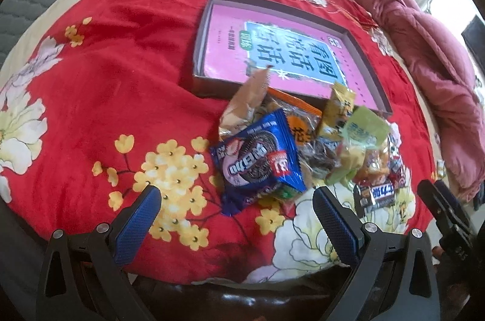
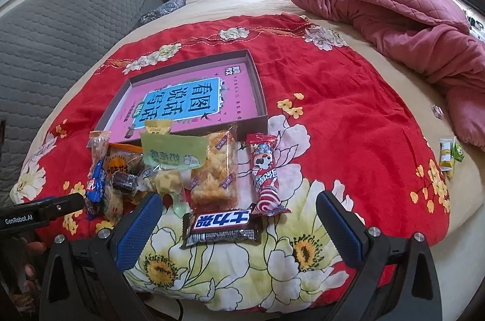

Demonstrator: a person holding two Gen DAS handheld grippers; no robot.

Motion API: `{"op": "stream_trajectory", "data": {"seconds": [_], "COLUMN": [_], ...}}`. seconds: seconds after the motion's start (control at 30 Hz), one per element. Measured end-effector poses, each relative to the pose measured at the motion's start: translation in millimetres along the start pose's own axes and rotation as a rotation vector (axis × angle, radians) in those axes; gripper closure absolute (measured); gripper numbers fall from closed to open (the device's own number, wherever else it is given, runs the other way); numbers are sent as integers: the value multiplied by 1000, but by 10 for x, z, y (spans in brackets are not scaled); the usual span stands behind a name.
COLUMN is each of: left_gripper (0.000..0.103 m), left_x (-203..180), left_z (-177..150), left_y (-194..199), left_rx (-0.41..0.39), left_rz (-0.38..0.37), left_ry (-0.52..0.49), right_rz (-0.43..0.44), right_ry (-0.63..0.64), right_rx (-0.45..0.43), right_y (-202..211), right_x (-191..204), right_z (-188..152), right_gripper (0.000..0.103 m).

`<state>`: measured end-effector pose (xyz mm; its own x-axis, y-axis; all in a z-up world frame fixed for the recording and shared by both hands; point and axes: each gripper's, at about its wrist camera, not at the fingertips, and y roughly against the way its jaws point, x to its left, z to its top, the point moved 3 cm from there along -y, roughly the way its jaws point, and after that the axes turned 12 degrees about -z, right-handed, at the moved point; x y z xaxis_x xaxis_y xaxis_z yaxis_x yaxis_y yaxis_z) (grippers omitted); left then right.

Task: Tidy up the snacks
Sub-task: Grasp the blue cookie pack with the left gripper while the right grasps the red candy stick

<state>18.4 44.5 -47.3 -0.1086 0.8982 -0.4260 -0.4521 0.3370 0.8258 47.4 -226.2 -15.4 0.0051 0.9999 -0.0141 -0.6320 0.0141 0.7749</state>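
So I hold both sets of jaws wide apart and empty, left gripper (image 1: 236,208) facing the blue cookie packet (image 1: 257,160), right gripper (image 2: 239,214) over the dark chocolate bar (image 2: 222,227); the snacks lie heaped on the red floral blanket (image 2: 348,139) just before the shallow pink-lined cardboard box (image 2: 260,87), presumably their destination.

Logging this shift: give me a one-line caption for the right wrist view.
Open right gripper hovers over a Snickers bar before the snack pile and shallow box on a red floral blanket.
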Motion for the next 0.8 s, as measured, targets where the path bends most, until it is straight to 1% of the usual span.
{"op": "stream_trajectory", "data": {"seconds": [0.2,0.27,0.43,0.47,0.57,0.67,0.7,0.77,0.8], "left_gripper": [3,3,4,4,5,10,13,18,23], "left_x": [74,117,258,283,315,306,292,259,238], "left_z": [100,118,118,115,123,143,145,143,150], "left_y": [-102,-129,-285,-319,-359,-399,-411,-436,-446], "left_rx": [21,23,67,76,74,75,76,80,83], "left_rz": [-92,-110,-182,-210,-220,-227,-231,-232,-238], "left_ry": [66,90,186,209,228,229,223,210,205], "right_rz": [-1,-8,-7,-11,-24,-69,-81,-108,-128], "right_ry": [-23,-24,-19,-19,-18,-11,-7,8,20], "right_rx": [10,11,38,43,53,52,48,48,50], "right_y": [-138,-179,-321,-346,-418,-491,-510,-556,-591], "right_x": [-38,-47,-40,-43,-64,-93,-102,-118,-124], "right_z": [43,52,48,51,67,90,101,118,126], "right_gripper": [1,1,1,1,1,2,3,12,16]}}
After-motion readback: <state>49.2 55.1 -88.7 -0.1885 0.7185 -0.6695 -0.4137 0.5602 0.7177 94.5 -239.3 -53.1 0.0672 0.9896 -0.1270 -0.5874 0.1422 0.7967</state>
